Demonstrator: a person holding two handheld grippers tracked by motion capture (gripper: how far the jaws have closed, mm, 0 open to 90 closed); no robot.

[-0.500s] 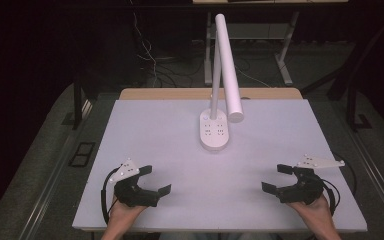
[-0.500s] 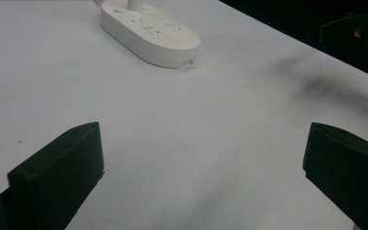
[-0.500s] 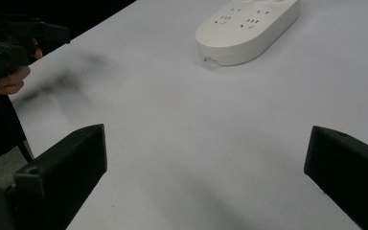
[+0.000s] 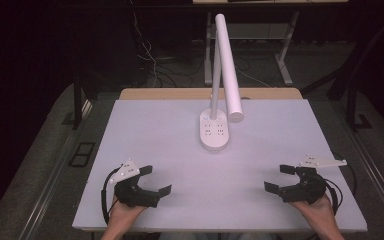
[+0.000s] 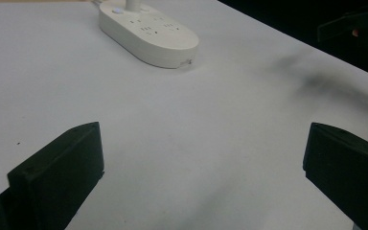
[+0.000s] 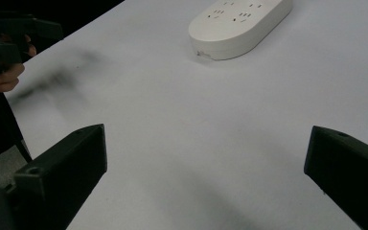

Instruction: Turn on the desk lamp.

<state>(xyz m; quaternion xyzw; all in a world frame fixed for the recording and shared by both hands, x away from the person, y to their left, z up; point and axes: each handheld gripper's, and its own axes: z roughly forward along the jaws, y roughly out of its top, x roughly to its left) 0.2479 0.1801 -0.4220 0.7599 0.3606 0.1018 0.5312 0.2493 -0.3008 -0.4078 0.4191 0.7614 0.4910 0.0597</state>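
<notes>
A white table on grey floor, cables trailing behind.

One white desk lamp stands on the one white table, with a single oval base, a single upright stem and a single tube head. Two grippers are at the near edge, the left gripper and the right gripper, each showing two black jaws, four jaws in all. Two hands hold them, one apiece. Each gripper carries one grey three-cornered plate, two plates together.
</notes>
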